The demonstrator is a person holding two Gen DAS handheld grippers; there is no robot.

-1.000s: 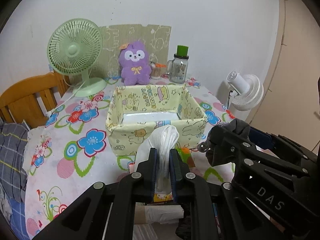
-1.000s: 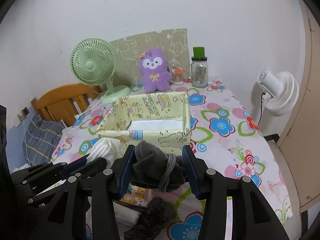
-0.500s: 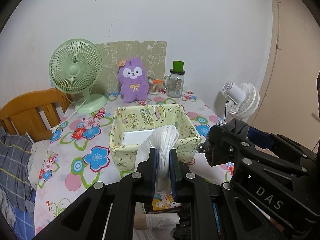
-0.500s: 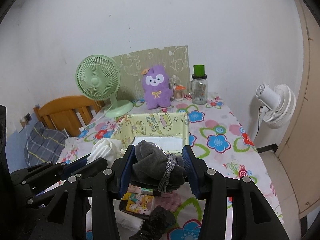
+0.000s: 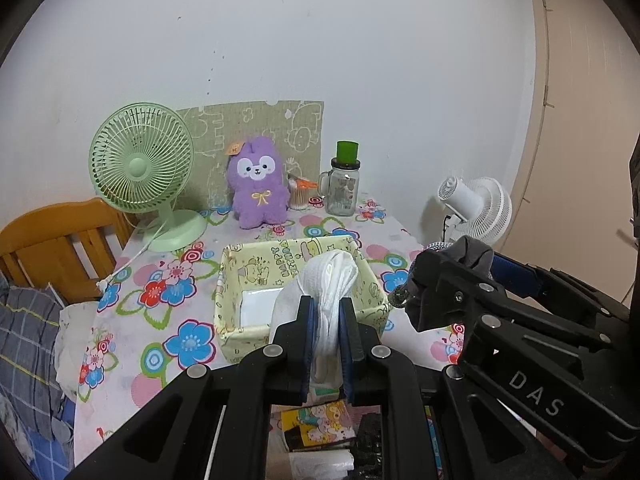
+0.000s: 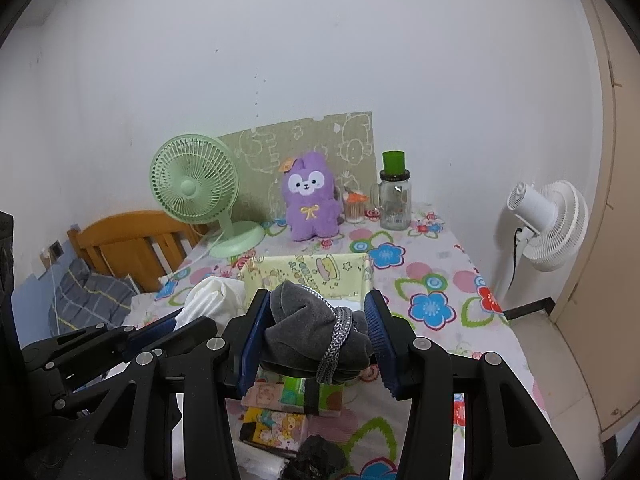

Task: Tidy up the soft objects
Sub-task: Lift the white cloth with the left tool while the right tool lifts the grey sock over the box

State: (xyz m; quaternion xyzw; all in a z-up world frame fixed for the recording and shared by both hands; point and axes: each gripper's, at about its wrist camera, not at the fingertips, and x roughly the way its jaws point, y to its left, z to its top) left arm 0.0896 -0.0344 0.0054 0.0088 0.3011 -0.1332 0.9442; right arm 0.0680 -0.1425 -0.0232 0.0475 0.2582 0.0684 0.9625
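My left gripper (image 5: 326,312) is shut on a white cloth bundle (image 5: 330,280), held above the table in front of the yellow cartoon-print fabric box (image 5: 256,272). My right gripper (image 6: 316,316) is shut on a grey cloth bundle (image 6: 308,332) wound with a grey cord, also held above the table near the box (image 6: 312,272). The right gripper also shows in the left wrist view (image 5: 440,288), to the right of the left one. The white bundle shows in the right wrist view (image 6: 212,300). The box bottom looks white and bare.
A green desk fan (image 5: 144,172), a purple plush (image 5: 258,184), a glass jar with a green lid (image 5: 344,188) and a cardboard sheet stand at the table's back. A white fan (image 5: 476,208) stands right. A wooden chair (image 5: 52,240) is left. Small packets (image 6: 280,412) lie below the grippers.
Both grippers have risen and pulled back from the box with their bundles still held; the box and table look smaller and farther away.
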